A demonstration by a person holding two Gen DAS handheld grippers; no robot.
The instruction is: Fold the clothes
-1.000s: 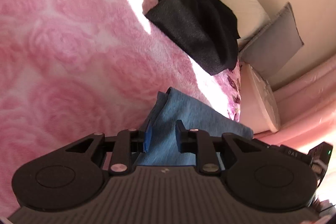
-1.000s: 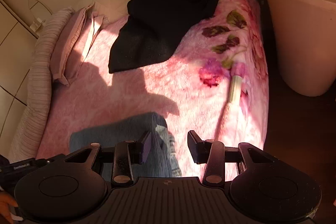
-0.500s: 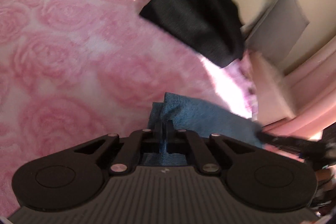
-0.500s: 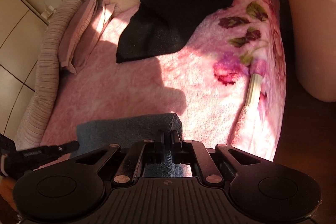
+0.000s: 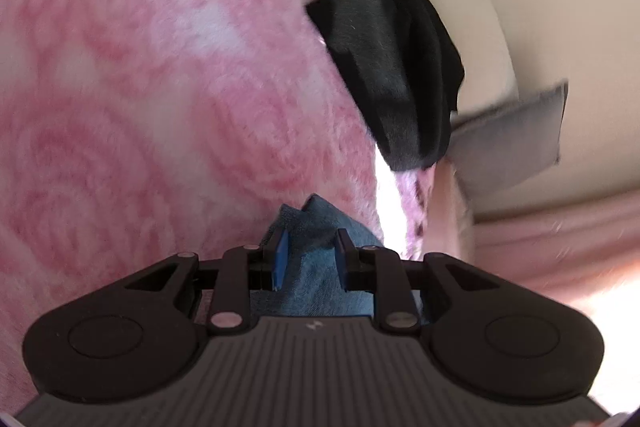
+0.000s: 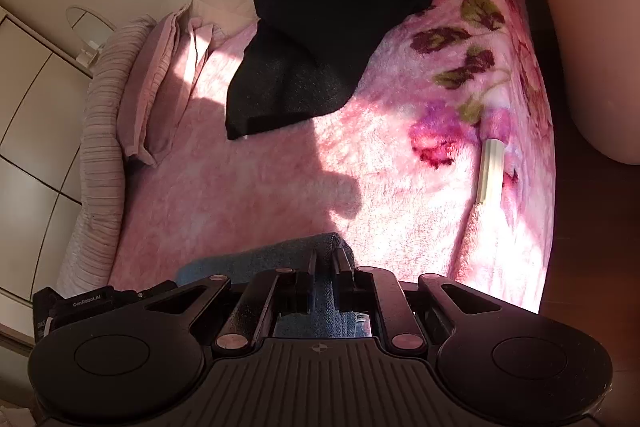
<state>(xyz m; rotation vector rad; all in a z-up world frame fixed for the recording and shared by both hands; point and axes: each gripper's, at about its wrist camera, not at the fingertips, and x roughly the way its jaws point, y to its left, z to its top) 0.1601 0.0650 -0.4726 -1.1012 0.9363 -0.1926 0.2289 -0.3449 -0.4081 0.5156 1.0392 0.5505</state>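
A folded blue garment (image 5: 316,279) lies on the pink rose blanket (image 5: 140,87). My left gripper (image 5: 310,247) is low over one end of it, its jaws opening; cloth bulges between them but the blue pad's face shows bare. In the right wrist view the same blue garment (image 6: 256,261) runs left from my right gripper (image 6: 325,259), whose jaws stand a narrow gap apart and are opening, with the fold's corner still filling the gap. A black garment (image 6: 332,27) lies crumpled at the far end of the bed, also seen as the black garment (image 5: 392,75).
Pink pillows (image 6: 152,87) lie along the bed's left edge. A pale pink bin (image 6: 592,47) stands on the floor to the right. A white ribbed strip (image 6: 490,171) rests near the blanket's right edge. A grey cushion (image 5: 512,143) leans by the wall.
Both grippers closed on the blue garment half a second ago. Since then the left one has sunk toward the blanket and rolled, its jaws parted again; the right jaws have eased slightly.
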